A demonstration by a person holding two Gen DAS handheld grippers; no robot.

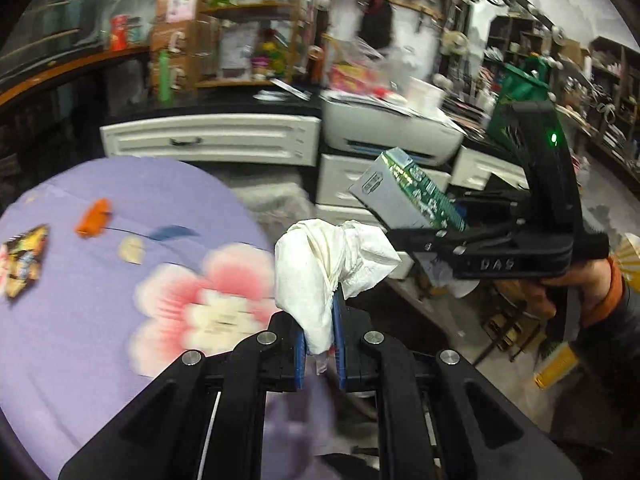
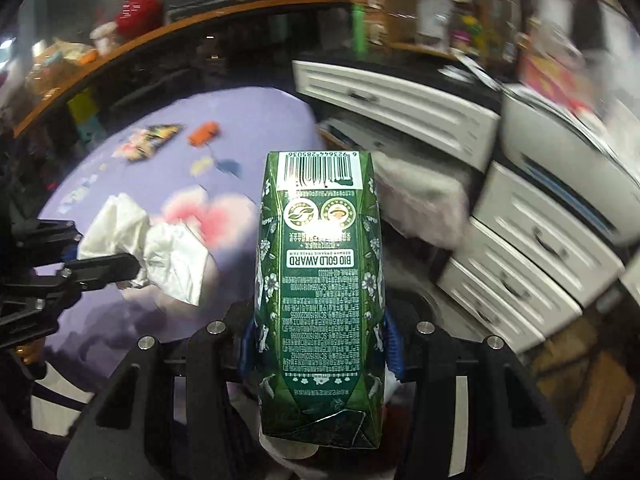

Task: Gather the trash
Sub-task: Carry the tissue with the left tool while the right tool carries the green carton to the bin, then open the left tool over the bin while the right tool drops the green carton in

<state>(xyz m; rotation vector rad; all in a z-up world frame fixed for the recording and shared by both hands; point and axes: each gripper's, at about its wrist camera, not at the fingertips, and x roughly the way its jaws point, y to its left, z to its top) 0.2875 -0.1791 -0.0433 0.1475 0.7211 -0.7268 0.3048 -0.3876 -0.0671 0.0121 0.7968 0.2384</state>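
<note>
1. Left wrist view: cluttered shelves and white drawers point(image 1: 208, 142) back a purple floral tablecloth point(image 1: 80, 300). Left gripper point(image 1: 320, 354), angled down off the table edge, is clamped on a crumpled tissue point(image 1: 320, 276); hold that pinch until over a bin, none visible

2. Right wrist view: right gripper point(image 2: 318, 346), angled down, clamps a green carton point(image 2: 320, 280) by its sides; avoid crushing. Wrappers point(image 2: 152, 140) remain on the cloth

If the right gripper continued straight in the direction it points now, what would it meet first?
Probably the pale cloth heap beside the white drawer cabinet, past the purple floral cloth. The right gripper holds a green carton that hides part of the line, so depth is uncertain.
</note>
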